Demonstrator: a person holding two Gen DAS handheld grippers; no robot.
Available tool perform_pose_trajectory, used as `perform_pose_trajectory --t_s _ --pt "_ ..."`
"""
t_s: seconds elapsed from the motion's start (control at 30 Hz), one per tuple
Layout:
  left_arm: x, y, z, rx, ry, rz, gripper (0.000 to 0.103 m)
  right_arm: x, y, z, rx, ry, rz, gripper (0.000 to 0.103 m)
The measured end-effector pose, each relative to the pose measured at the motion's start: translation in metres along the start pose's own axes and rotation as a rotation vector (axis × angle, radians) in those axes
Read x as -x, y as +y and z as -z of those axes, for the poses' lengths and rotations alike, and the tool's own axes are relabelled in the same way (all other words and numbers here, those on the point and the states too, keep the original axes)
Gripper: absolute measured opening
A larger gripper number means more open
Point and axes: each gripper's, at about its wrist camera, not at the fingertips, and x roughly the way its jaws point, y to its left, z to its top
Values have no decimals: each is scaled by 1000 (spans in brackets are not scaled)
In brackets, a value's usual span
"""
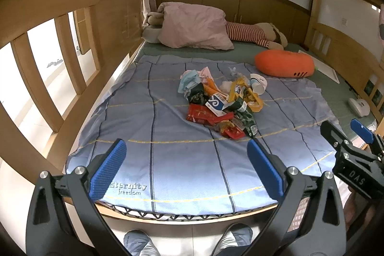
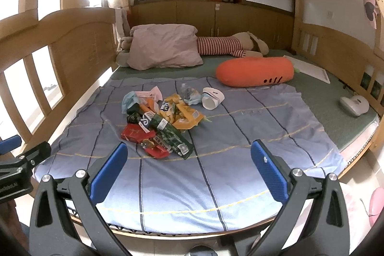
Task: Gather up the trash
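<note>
I stand at the foot of the bed with both tongs spread wide and empty, my left gripper (image 1: 186,168) and right gripper (image 2: 189,170) low in each frame, hovering over the blue sheet (image 1: 168,160). The trash pile (image 1: 220,102) sits mid-frame, heaped on the sheet, a paper cup (image 2: 212,97) at its upper right edge, probably so it bundles easily.

Home bedroom, wooden bunk bed (image 2: 79,40), pillow (image 2: 165,47)

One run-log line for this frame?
stage: approach | left gripper: open, empty | right gripper: open, empty | trash pile: untouched on blue sheet
</note>
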Motion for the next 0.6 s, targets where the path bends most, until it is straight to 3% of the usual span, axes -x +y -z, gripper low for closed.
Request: perform_pose_trajectory --t_s 0.6 --pt "-1 5 0 -11 8 1 100 2 -1 0 -10 -1 -3 101"
